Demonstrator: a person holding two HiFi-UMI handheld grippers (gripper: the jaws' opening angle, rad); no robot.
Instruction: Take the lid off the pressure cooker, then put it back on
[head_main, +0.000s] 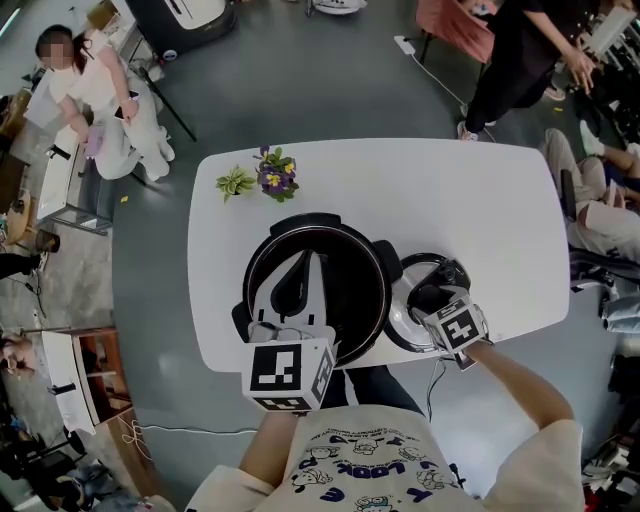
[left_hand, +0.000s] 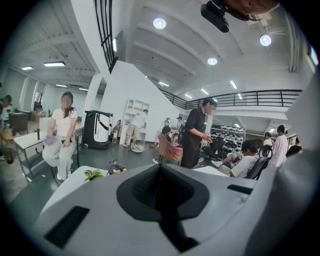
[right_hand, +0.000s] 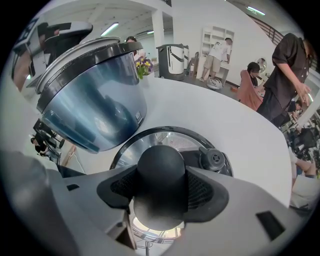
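Observation:
The open pressure cooker (head_main: 372, 268), dark inside, stands on the white table (head_main: 480, 210); in the right gripper view its steel-blue body (right_hand: 95, 95) fills the upper left. Its lid (head_main: 403, 322) lies on the table just right of the pot. My right gripper (head_main: 437, 295) points steeply down over it, and its pads press on both sides of the lid's black knob (right_hand: 160, 170). A small black valve (right_hand: 214, 159) sits on the lid (right_hand: 165, 136) beside the knob. My left gripper (head_main: 310, 265) hovers over the pot's mouth, shut and empty (left_hand: 161, 170).
A small pot of purple and yellow flowers (head_main: 277, 175) and a leafy sprig (head_main: 236, 182) stand at the table's far left edge. A cable (head_main: 435, 378) hangs off the near edge. People sit and stand around the table, one on the left (head_main: 100, 100), others at the right.

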